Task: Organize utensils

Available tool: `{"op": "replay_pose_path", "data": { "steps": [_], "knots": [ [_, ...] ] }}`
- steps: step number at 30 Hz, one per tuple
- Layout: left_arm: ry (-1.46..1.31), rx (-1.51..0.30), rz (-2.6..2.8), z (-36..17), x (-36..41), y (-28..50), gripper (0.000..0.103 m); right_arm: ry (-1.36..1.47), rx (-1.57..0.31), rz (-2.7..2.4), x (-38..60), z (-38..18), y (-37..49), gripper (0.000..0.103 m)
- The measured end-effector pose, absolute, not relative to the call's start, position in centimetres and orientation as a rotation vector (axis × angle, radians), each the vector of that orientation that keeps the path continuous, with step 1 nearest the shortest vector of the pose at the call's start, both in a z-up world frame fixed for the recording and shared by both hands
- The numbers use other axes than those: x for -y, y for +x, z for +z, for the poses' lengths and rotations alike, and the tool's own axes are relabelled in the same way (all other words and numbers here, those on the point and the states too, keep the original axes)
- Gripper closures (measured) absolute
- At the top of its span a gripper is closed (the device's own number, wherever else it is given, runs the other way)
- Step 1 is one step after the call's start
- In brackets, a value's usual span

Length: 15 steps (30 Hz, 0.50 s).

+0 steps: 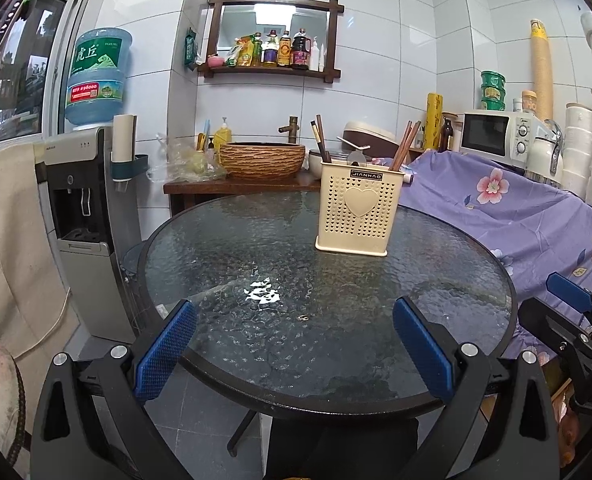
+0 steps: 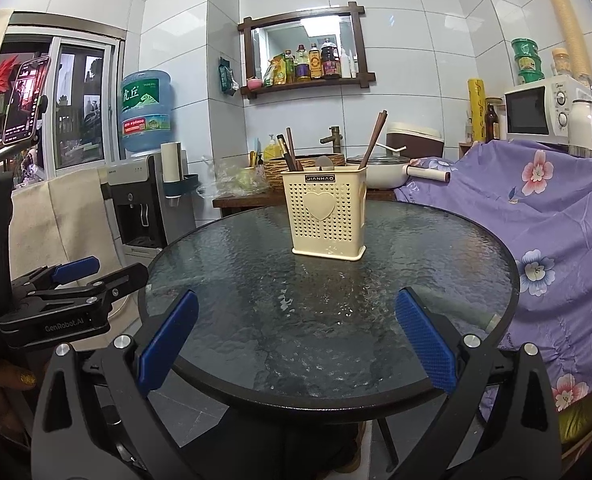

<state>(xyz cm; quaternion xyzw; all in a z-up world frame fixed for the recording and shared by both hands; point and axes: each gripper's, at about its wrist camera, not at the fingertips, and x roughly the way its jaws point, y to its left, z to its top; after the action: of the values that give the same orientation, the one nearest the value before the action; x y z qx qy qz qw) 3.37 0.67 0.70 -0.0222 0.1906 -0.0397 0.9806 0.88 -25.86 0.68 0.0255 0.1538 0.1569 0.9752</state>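
I see the round glass table (image 1: pixel 255 340) filling most of both views, its top bare apart from one thing. Its textured surface throws glare, and I judge that glare could hide a thin utensil left lying flat, though I can make out none there.

The cream utensil holder (image 1: pixel 356 212) stands upright toward the far side of the table, well apart from both tools. It is tall on a narrow base, so a sideways knock from a finger could tip it or slide it on the slick glass toward the purple flowered cloth (image 1: pixel 516 216) just beside the table edge.

My left gripper (image 1: pixel 293 348) hangs over the near rim with its jaws spread wide and nothing between them. My right gripper (image 2: pixel 296 344) is the same: wide open, empty, over the near rim. The two tools sit close side by side, so a careless reach forward could clash them.

Dark chopsticks (image 1: pixel 322 140) lean at the holder's left end and brown ones (image 1: pixel 406 144) at its right, with a spoon (image 1: pixel 354 157) just peeking between. They stand loosely, so catching one could lever the holder over.
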Motion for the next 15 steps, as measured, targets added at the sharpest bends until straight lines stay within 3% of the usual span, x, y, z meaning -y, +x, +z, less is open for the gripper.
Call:
{"op": "replay_pose_path", "data": {
  "steps": [15],
  "knots": [
    [-0.042,-0.393,-0.081,0.46,-0.51,3.43,0.006,0.054,-0.32,0.322,25.71,0.54,0.91,0.006]
  ]
}}
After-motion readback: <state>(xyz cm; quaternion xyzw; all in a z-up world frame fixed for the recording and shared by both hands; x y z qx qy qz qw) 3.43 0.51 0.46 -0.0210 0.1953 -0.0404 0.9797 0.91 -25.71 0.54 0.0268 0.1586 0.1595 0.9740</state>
